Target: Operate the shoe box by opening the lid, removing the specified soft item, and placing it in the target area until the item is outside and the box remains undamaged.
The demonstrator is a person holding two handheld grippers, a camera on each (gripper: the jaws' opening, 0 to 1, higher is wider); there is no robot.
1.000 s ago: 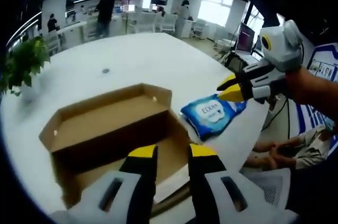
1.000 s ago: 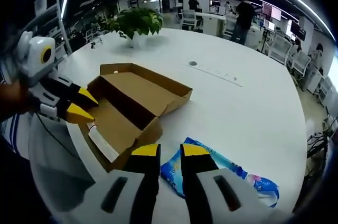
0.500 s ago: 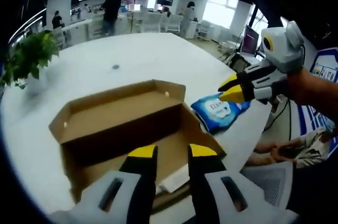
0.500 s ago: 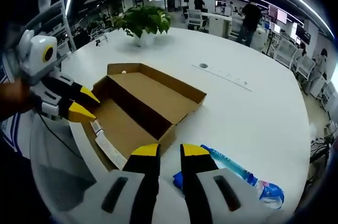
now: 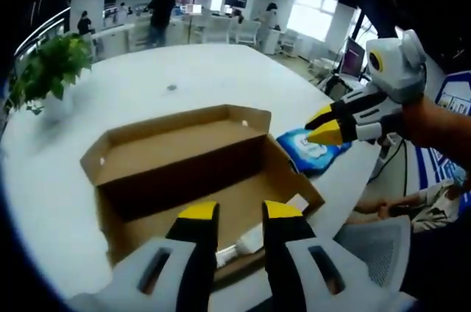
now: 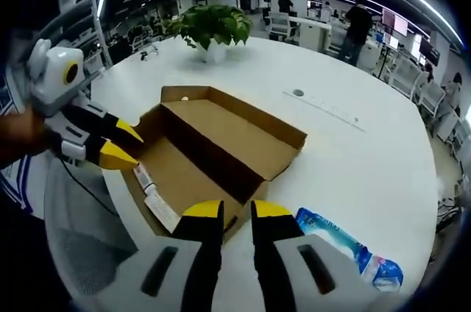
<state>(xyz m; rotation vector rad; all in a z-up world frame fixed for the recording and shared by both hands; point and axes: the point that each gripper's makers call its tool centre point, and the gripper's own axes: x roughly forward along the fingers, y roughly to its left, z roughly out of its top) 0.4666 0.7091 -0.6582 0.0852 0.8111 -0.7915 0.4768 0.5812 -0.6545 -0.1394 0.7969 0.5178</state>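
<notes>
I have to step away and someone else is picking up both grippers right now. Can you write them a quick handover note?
Left gripper: fingers a little apart, holding nothing, hovering over the near edge of the shoe box.
Right gripper: fingers a little apart, empty, over the box's near corner.
Shoe box: open on the white table, lid folded back, no soft item seen inside, no visible damage.
Blue soft pack: lying on the table outside the box, beside its corner.
Done: lid opened, pack out of the box.
Left: confirm the pack sits in the target area; no marked area is visible.
</notes>
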